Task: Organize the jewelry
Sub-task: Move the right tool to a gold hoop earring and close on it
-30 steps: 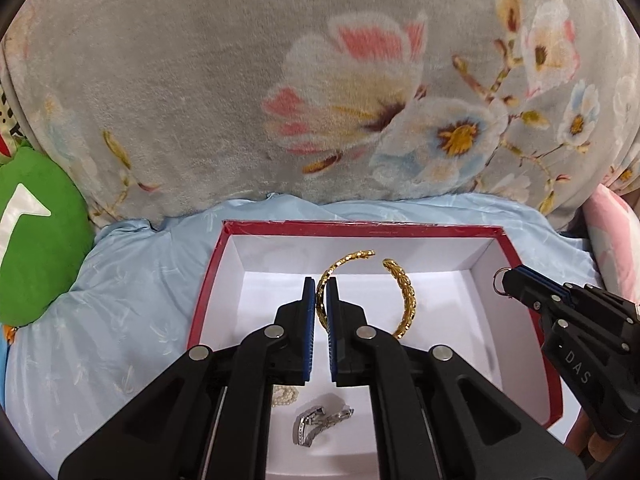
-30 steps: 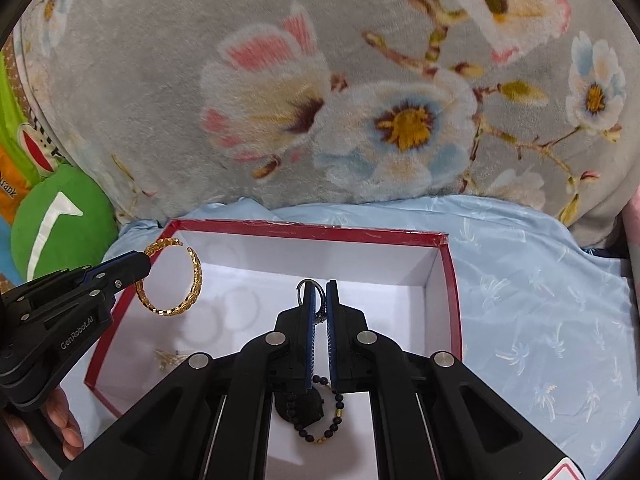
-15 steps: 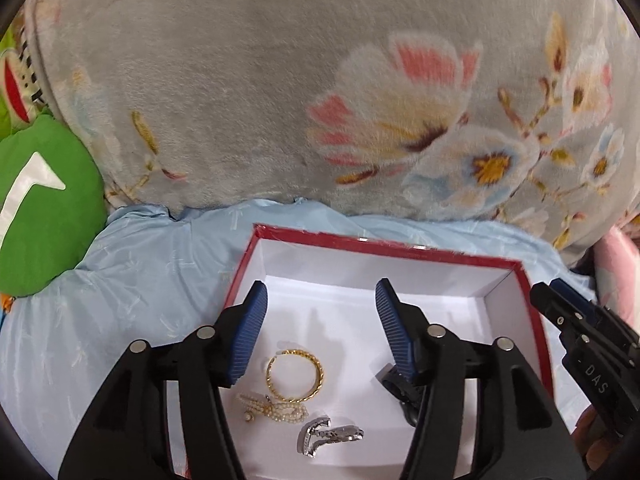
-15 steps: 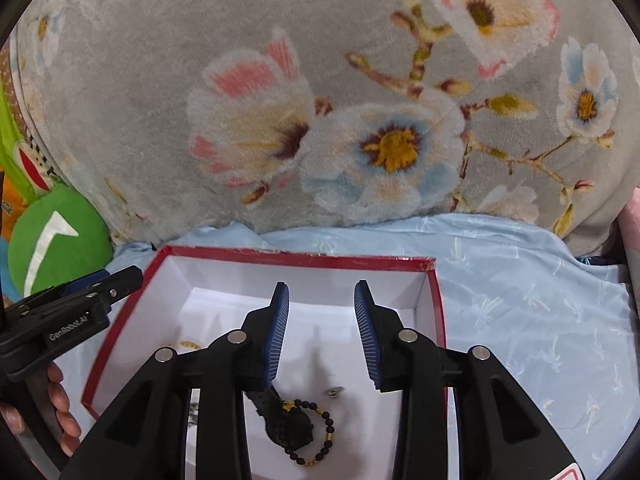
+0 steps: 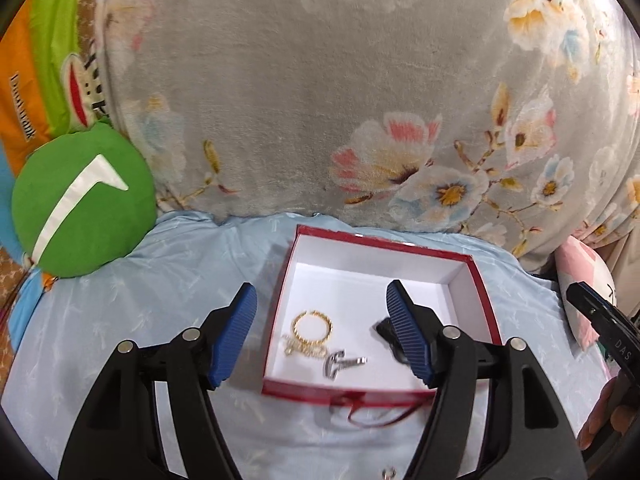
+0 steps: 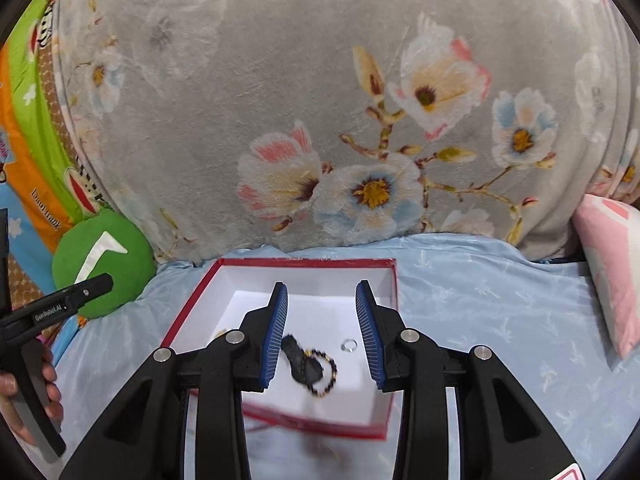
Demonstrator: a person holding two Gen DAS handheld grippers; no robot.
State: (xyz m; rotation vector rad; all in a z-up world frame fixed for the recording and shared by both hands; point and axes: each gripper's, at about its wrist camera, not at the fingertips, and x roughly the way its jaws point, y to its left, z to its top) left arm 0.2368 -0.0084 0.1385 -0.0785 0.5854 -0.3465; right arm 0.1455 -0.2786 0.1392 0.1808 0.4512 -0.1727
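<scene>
Filling the background of both views, a grey flowered blanket (image 5: 280, 100) is being seen heaped behind a pale blue sheet (image 5: 120, 320), with a green round cushion (image 5: 82, 204) being pressed against its left edge and a pink pillow (image 6: 612, 276) lying at the right. On the sheet a red box (image 5: 384, 240) with a white inside is being kept open, and a thin red ribbon (image 5: 372, 416) is trailing from its near wall. The left gripper (image 5: 322, 334) is being held above the near left part of the box, its jaws having just been opening and now spread wide with nothing between the pads; its left finger is hanging over the sheet outside the box. The right gripper (image 6: 322, 334) is being held over the box as well, its jaws parted less widely and empty. Inside the box, a gold bracelet (image 5: 313, 326) is lying near the left wall, touching a pale beaded piece (image 5: 304, 349) just in front of it, and a silver clip (image 5: 340, 362) is lying just beside these. A black beaded bracelet (image 6: 316, 366) is resting nearer the right wall, with a small silver ring (image 6: 349, 345) lying close beside it, apart.
</scene>
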